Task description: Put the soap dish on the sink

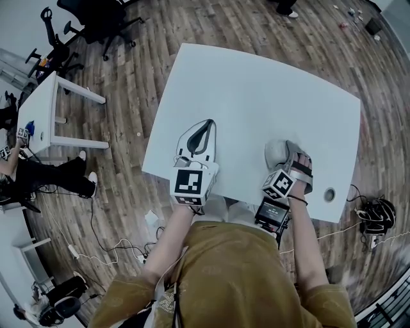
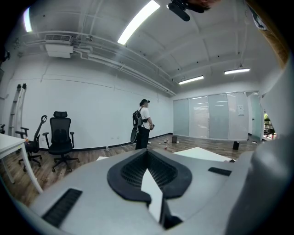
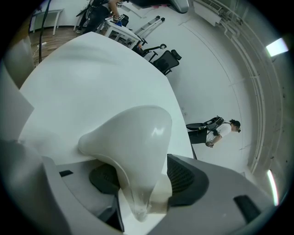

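Observation:
A white soap dish (image 1: 275,152) rests on the white table (image 1: 256,90) near its front edge. My right gripper (image 1: 286,151) points steeply down at it. In the right gripper view the dish (image 3: 133,133) fills the middle, its narrow end between the black pads (image 3: 183,176); the jaws stand wide around it without visibly pressing, so the gripper is open. My left gripper (image 1: 208,123) lies low over the table to the left, well apart from the dish. Its tips meet and it is shut on nothing (image 2: 147,153).
A round cable hole (image 1: 329,194) sits at the table's front right corner. On the wooden floor are a small white table (image 1: 45,115) at left, office chairs (image 1: 96,19) behind it and headphones (image 1: 378,214) at right. A person (image 2: 144,124) stands far off.

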The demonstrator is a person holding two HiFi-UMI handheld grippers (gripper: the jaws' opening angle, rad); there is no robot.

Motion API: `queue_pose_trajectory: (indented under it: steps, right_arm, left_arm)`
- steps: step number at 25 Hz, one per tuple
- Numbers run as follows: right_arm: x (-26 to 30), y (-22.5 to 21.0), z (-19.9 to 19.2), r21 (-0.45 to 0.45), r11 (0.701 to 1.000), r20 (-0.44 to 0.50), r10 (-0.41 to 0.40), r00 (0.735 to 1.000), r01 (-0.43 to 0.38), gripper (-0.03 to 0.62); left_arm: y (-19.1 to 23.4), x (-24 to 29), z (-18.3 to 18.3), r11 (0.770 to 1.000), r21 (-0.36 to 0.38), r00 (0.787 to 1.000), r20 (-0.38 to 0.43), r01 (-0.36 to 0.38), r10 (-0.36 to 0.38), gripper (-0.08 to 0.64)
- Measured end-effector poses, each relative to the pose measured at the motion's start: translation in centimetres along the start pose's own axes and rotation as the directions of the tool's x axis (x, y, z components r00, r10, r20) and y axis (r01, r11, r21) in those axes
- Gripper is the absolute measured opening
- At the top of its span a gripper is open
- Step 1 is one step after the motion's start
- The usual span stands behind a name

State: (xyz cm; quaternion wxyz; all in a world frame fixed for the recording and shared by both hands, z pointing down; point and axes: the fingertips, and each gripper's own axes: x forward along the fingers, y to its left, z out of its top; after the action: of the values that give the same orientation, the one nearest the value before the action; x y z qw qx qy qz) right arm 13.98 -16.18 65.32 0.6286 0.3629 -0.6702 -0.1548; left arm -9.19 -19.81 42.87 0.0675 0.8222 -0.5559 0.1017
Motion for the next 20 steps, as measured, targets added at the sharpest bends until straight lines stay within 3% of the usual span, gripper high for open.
queue_pose_trajectory:
  steps: [11,20]
  right_arm:
    - [-0.9,1.1,-0.1,-0.004,0.992,-0.014,0.123,0.992,-0.124,0.273]
    - [-2.0,1.9,-0.4,0.019,0.984,-0.004,0.176,0.984,-0.176,0.29]
  left_arm:
    - [-0.5,-0.2,-0.3,1.0,-0.004,1.0,-0.009,0.027,-0.027,0.008]
    - [-1.3,0.2,0.2,0.998,-0.03,0.998,0.003,0.056,-0.056,0.008]
